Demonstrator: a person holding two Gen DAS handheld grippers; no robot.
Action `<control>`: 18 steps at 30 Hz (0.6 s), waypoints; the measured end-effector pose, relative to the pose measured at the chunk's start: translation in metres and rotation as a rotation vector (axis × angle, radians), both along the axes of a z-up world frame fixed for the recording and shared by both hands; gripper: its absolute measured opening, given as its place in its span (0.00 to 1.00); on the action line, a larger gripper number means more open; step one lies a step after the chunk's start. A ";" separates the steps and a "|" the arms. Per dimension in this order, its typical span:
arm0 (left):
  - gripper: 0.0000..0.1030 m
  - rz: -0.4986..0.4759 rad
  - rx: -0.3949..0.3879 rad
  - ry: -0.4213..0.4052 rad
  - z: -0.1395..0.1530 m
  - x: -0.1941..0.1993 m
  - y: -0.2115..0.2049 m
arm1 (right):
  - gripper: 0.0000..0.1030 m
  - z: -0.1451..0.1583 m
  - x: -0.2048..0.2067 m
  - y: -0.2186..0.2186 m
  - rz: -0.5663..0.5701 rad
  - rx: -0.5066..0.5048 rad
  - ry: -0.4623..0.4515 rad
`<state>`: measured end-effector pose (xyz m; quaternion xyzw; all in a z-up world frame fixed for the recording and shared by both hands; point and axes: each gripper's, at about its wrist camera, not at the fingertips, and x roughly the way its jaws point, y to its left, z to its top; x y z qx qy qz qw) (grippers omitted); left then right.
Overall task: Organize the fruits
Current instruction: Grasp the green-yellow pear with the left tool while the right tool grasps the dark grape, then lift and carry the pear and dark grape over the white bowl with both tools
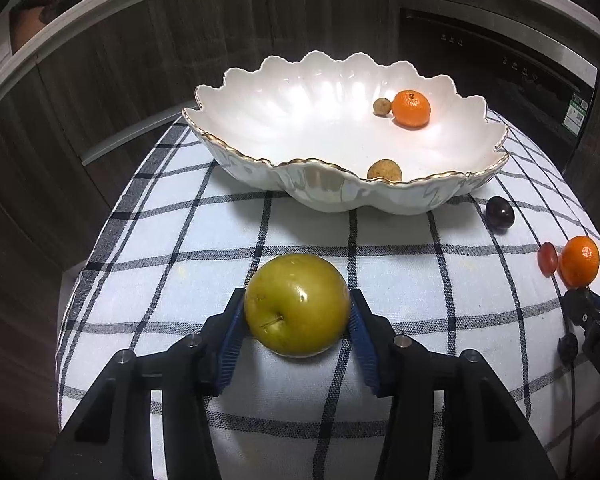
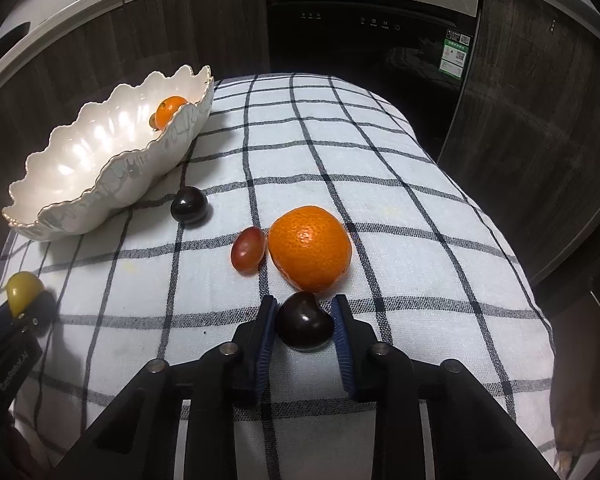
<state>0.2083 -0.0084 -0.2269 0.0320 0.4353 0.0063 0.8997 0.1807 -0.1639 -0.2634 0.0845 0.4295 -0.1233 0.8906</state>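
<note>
Left tongs (image 1: 297, 312) pinching green apple (image 1: 296, 305); right tongs (image 2: 305, 312) pinching dark grape (image 2: 303, 321); checked cloth (image 2: 400, 216) beyond bare.

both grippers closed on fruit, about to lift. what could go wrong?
1. The right gripper pinches a dark grape touching the mandarin; lifting may roll it.
2. A hard squeeze could burst the grape.
3. The left gripper holds the round green apple near its fingertips; it may slip.

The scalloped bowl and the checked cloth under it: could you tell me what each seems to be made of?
The bowl looks like glazed ceramic or porcelain: glossy, pearly white with bright highlights and a thin gold line along its wavy rim. The cloth looks like woven cotton or linen: matte white with dark checks, its thread texture visible.
</note>
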 end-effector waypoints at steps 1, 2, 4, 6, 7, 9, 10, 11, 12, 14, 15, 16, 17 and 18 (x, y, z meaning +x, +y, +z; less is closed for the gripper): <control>0.47 -0.002 -0.004 0.001 0.000 0.000 0.000 | 0.28 0.000 0.000 0.000 0.003 0.002 -0.001; 0.47 -0.004 -0.006 0.001 0.001 0.000 0.000 | 0.28 0.000 0.000 0.000 0.004 0.003 -0.001; 0.47 -0.008 -0.012 0.003 0.001 0.000 0.000 | 0.28 0.001 0.000 0.000 0.007 0.006 -0.004; 0.47 -0.011 -0.012 0.003 0.001 -0.001 -0.001 | 0.28 0.002 -0.001 0.001 0.009 0.009 -0.008; 0.47 -0.014 -0.013 0.003 0.002 -0.001 -0.001 | 0.28 0.003 -0.001 0.001 0.009 0.009 -0.011; 0.47 -0.019 -0.015 0.003 0.003 -0.002 -0.002 | 0.28 0.004 -0.002 0.001 0.010 0.010 -0.015; 0.47 -0.022 -0.014 0.002 0.003 -0.002 -0.003 | 0.28 0.005 -0.002 0.001 0.011 0.012 -0.017; 0.47 -0.024 -0.014 0.001 0.004 -0.002 -0.003 | 0.28 0.006 -0.002 0.001 0.011 0.013 -0.018; 0.47 -0.027 -0.013 0.000 0.005 -0.003 -0.003 | 0.28 0.006 -0.003 0.000 0.010 0.015 -0.019; 0.47 -0.030 -0.013 -0.004 0.008 -0.004 -0.003 | 0.28 0.008 -0.003 0.000 0.011 0.018 -0.023; 0.47 -0.032 -0.013 -0.006 0.009 -0.005 -0.003 | 0.28 0.009 -0.004 0.000 0.012 0.020 -0.027; 0.47 -0.034 -0.013 -0.009 0.011 -0.006 -0.004 | 0.28 0.011 -0.004 0.001 0.014 0.020 -0.031; 0.47 -0.036 -0.013 -0.012 0.012 -0.007 -0.004 | 0.28 0.012 -0.005 0.001 0.016 0.020 -0.035; 0.47 -0.037 -0.012 -0.014 0.014 -0.007 -0.005 | 0.28 0.013 -0.006 0.001 0.017 0.021 -0.039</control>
